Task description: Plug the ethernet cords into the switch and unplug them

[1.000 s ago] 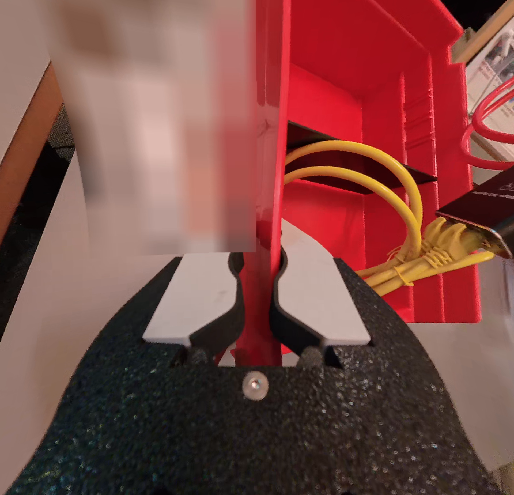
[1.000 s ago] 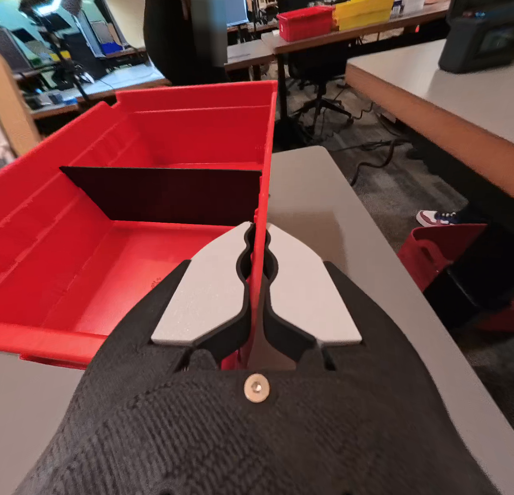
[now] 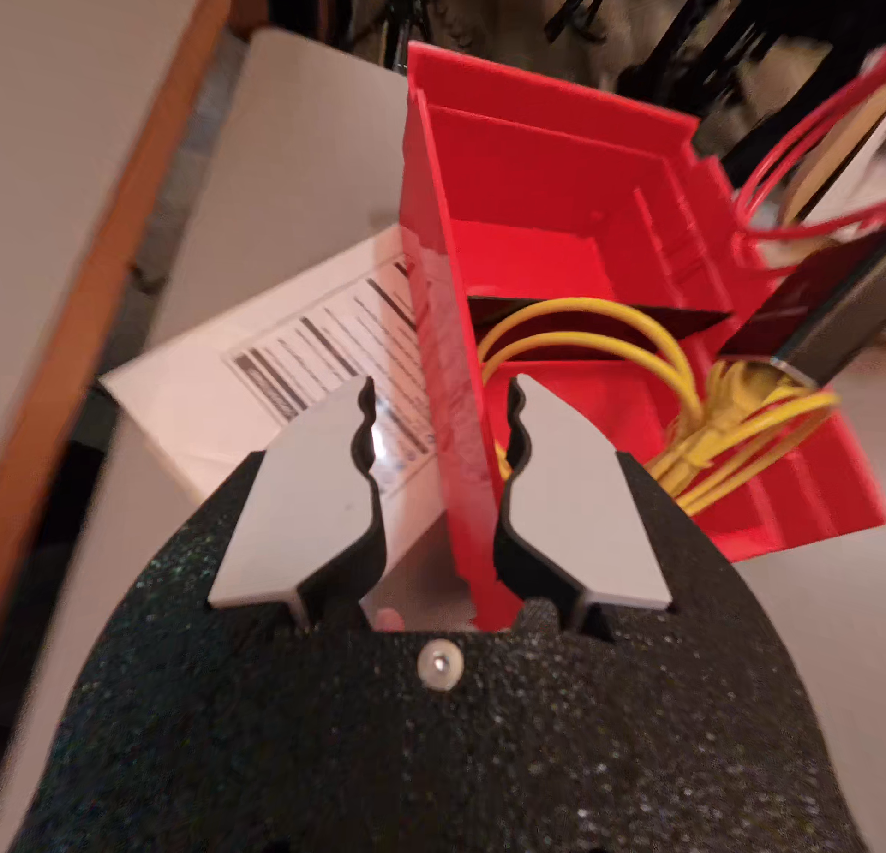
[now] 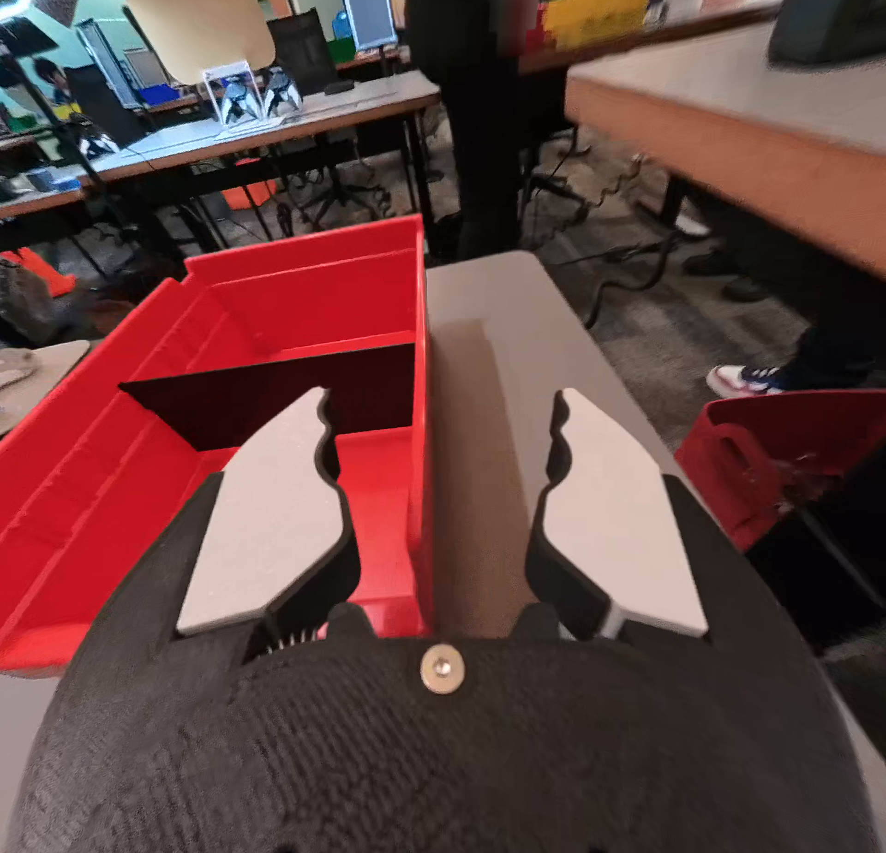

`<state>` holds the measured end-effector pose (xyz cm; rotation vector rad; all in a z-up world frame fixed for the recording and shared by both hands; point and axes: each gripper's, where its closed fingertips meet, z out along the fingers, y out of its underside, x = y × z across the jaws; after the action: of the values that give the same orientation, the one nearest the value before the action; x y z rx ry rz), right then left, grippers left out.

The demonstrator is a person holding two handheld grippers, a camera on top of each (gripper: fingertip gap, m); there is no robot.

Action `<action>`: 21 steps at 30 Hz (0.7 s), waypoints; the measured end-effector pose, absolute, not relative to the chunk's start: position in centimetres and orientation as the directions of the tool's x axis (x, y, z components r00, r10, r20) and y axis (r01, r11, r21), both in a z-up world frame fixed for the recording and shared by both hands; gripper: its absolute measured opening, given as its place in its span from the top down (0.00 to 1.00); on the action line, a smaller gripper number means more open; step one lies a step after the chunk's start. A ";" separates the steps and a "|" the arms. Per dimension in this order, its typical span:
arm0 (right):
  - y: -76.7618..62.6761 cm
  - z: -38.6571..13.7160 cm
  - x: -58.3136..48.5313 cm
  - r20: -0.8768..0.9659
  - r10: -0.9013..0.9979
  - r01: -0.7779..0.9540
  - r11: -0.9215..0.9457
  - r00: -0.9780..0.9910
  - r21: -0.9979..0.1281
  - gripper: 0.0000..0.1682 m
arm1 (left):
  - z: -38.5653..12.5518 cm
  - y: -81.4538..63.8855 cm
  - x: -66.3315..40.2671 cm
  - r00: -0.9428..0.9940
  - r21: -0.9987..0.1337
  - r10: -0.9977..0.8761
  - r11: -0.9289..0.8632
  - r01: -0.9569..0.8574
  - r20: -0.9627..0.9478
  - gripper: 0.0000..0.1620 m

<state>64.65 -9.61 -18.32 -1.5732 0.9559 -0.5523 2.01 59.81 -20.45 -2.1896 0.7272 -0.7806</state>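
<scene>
The left gripper (image 3: 443,401) stands with its jaws parted to a middling gap, astride the near side wall of the red bin (image 3: 551,168) without pinching it; one finger hangs outside over a white printed sheet (image 3: 268,379), the other inside the bin. The right gripper (image 4: 443,413) is spread wide and holds nothing, straddling the opposite wall, its left finger over the bin floor and its right over the grey table (image 4: 498,302).

Just past the left gripper, the bundled yellow ethernet cords (image 3: 681,418) lie in the near compartment, looping over a black divider (image 3: 599,322). Beside them at the far wall, a dark box with a metal edge (image 3: 815,336) tilts in; it is likely the switch, though its ports are hidden.

Judged from this, plugging has not begun: the bin looks placed and released. The next move calls for reaching into the compartment and gripping one connector, separating it from the tied bundle.
</scene>
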 end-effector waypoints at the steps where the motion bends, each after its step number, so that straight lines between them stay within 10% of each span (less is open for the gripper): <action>1: -9.9 -17.4 63.9 -0.118 -0.822 -0.247 -0.029 0.558 -0.969 0.47 | -20.0 60.0 1.5 0.670 -0.776 -0.711 -0.540 -0.326 0.213 0.67; 7: -6.8 -13.8 54.7 -0.080 -0.711 -0.199 -0.086 0.699 -0.976 0.41 | -14.4 58.1 3.4 0.617 -0.813 -0.781 -0.299 -0.500 -0.093 0.63; 9: -4.7 -13.4 50.7 -0.120 -0.641 -0.211 -0.067 0.758 -0.975 0.41 | -12.6 54.8 7.0 0.458 -0.844 -0.889 -0.232 -0.483 -0.018 0.48; 21: 3.6 -16.2 31.8 -0.121 -0.327 -0.196 -0.204 0.937 -0.959 0.40 | -16.7 52.0 15.4 0.232 -0.709 -0.967 -0.089 -0.699 -0.106 0.84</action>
<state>31.78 3.61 -16.15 -1.7890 0.3898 -0.1247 15.36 51.97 -16.72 -1.8543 1.5311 -0.5241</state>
